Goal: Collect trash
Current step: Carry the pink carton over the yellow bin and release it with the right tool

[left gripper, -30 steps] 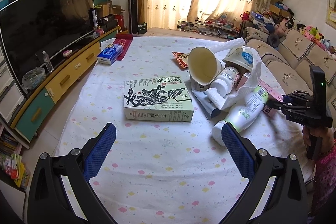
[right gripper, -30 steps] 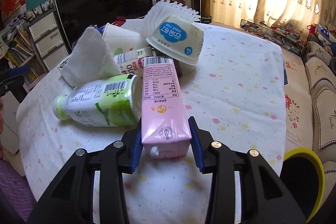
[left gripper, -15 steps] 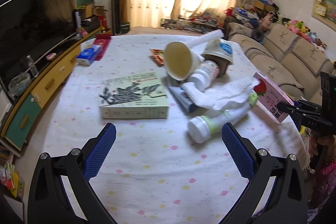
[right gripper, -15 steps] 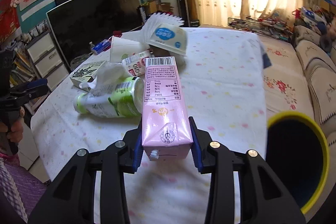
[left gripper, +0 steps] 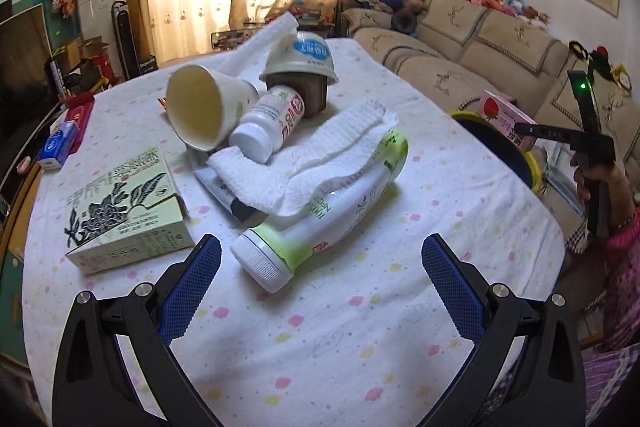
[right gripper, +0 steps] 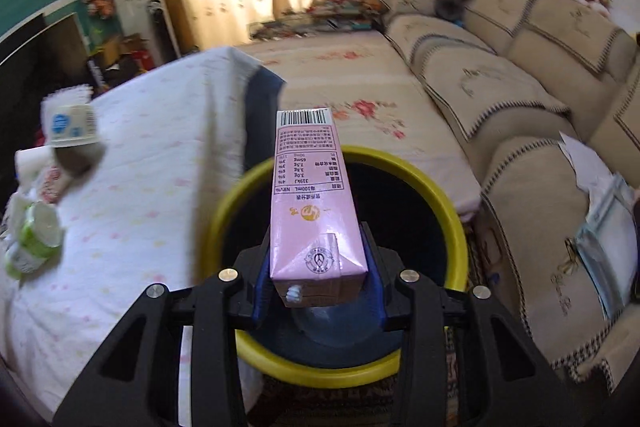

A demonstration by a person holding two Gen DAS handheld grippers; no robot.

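Pink carton [right gripper: 314,199] clamped in right claw [right gripper: 318,277], over bin [right gripper: 448,215].

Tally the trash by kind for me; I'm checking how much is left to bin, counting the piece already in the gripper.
Bottles: 2 (large green-white bottle, small white bottle)
Cartons: 1 (pink carton, held in the right gripper)
Cups and bowls: 2 (paper cup, paper bowl)
Paper towels: 2 (nearer towel, farther towel)
Total: 7
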